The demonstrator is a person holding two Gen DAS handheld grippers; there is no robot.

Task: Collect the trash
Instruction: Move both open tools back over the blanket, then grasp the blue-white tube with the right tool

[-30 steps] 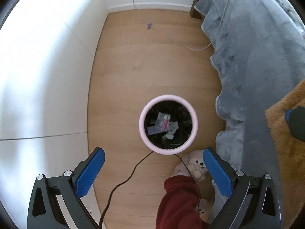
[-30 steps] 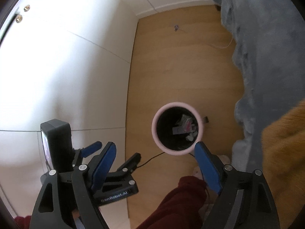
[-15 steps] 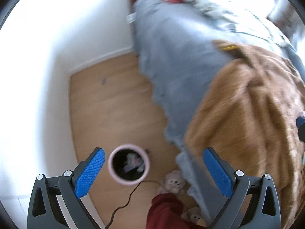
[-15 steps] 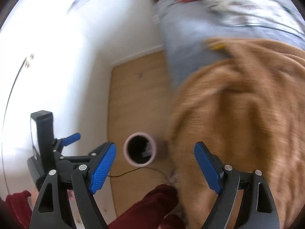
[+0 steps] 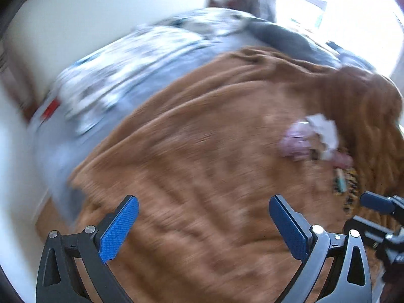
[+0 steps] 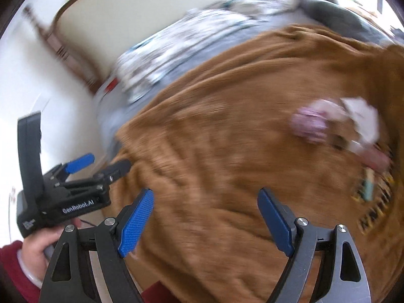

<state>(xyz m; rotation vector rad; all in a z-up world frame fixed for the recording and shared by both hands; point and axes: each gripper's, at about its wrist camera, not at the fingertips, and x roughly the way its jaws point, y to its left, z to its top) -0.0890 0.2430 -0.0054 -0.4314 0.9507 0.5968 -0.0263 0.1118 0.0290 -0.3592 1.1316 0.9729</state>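
Both views are blurred by motion. A small heap of trash lies on a brown blanket (image 5: 202,156) at the right: a pale purple crumpled piece (image 5: 295,144), white crumpled paper (image 5: 325,131) and a dark patterned wrapper (image 5: 348,189). The right wrist view shows the same purple piece (image 6: 310,126), white paper (image 6: 363,118) and wrapper (image 6: 373,202). My left gripper (image 5: 202,224) is open and empty, above the blanket and short of the heap. My right gripper (image 6: 204,217) is open and empty too, with the heap up and to its right.
The brown blanket (image 6: 227,139) covers a bed with a pale blue patterned quilt (image 5: 121,75) and a grey cover (image 6: 335,12) further back. White walls stand to the left. A hand in a dark red sleeve (image 6: 15,265) holds the left gripper's body (image 6: 58,192).
Both grippers have swung up and away from the pink-rimmed bin on the wooden floor to over the bed. The bin is gone from view; the trash heap on the blanket has appeared.
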